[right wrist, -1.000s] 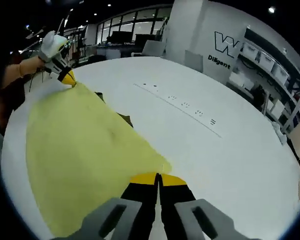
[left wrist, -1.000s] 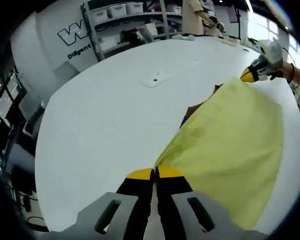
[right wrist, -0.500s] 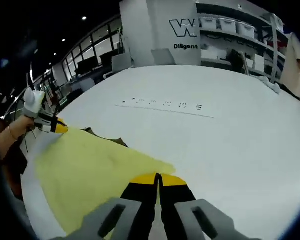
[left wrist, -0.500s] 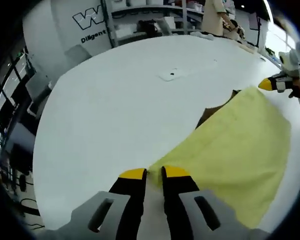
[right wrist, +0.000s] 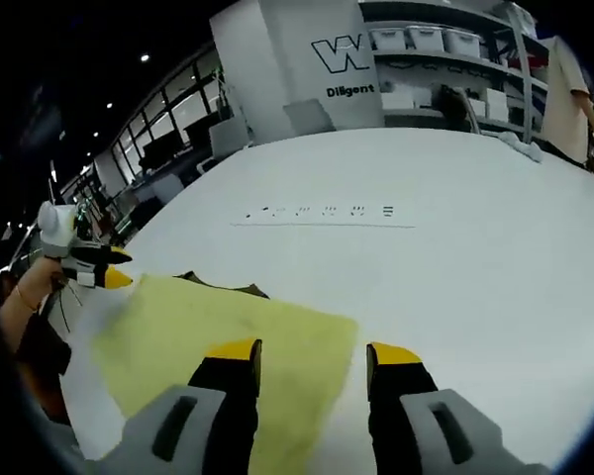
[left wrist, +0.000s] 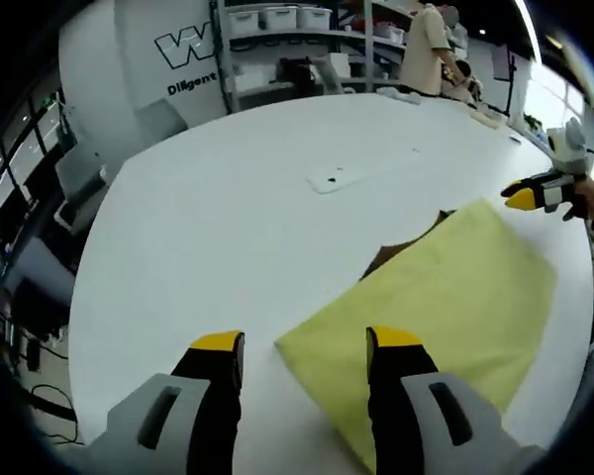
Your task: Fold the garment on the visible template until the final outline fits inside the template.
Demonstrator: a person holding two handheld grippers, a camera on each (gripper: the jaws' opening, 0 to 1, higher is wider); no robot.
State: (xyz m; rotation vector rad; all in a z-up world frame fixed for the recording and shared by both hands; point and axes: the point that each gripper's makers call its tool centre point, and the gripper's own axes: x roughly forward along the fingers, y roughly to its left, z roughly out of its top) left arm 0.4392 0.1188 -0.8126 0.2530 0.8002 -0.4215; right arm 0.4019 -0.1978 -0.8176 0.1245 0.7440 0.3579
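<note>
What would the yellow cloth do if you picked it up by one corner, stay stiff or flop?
It would probably flop: the yellow cloth lies thin and flat on the white table, like soft fabric. It likely weighs little. Pushed, it might bunch up or slide, since the tabletop looks smooth.

Matt cloth garment (left wrist: 445,297) – smooth table (left wrist: 218,237)
</note>
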